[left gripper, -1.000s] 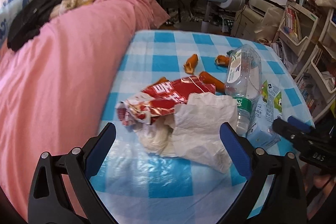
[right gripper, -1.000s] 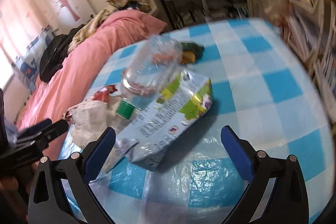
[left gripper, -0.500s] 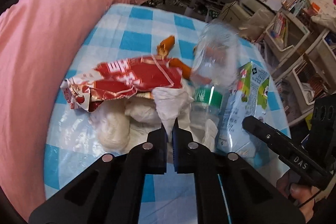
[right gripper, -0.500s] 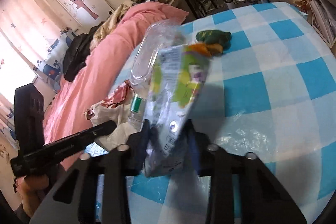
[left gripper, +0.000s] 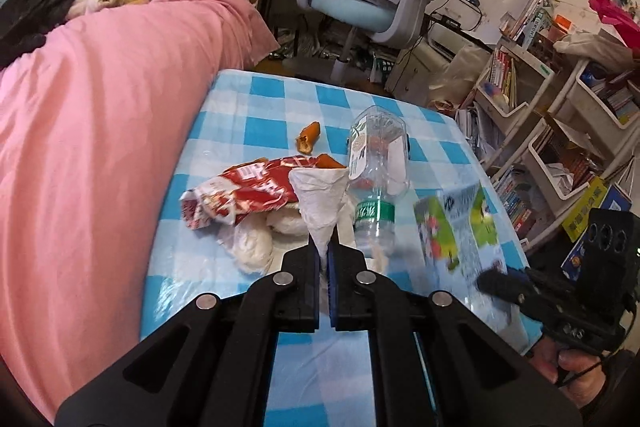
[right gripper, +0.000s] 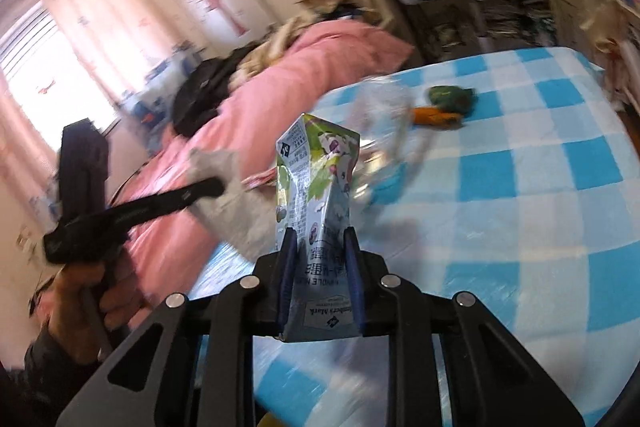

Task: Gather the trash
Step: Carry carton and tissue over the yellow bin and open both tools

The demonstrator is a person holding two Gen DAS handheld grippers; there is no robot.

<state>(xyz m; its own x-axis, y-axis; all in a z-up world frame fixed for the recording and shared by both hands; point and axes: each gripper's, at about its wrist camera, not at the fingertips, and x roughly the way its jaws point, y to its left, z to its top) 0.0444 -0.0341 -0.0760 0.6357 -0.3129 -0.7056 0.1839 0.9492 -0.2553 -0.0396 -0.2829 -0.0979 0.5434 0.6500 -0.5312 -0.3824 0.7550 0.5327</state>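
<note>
While the left claw [left gripper: 324, 259] is clamped on the lower tip of a white tissue [left gripper: 320, 199], the tissue is held up above the blue-checked table [left gripper: 248, 131], just beside a red snack wrapper [left gripper: 244, 191] and a clear plastic bottle [left gripper: 376, 163] lying there. The right claw [right gripper: 320, 255] is pinched on a silver-green snack pouch [right gripper: 312, 171], which is lifted upright off the table. Orange peel [left gripper: 308, 142] is seen farther back, and a pink blanket [left gripper: 92, 131] on the bed alongside.

Daylight from window [right gripper: 36, 67], glare there; right view motion-blurred; fisheye-bent edges, dark corners.
</note>
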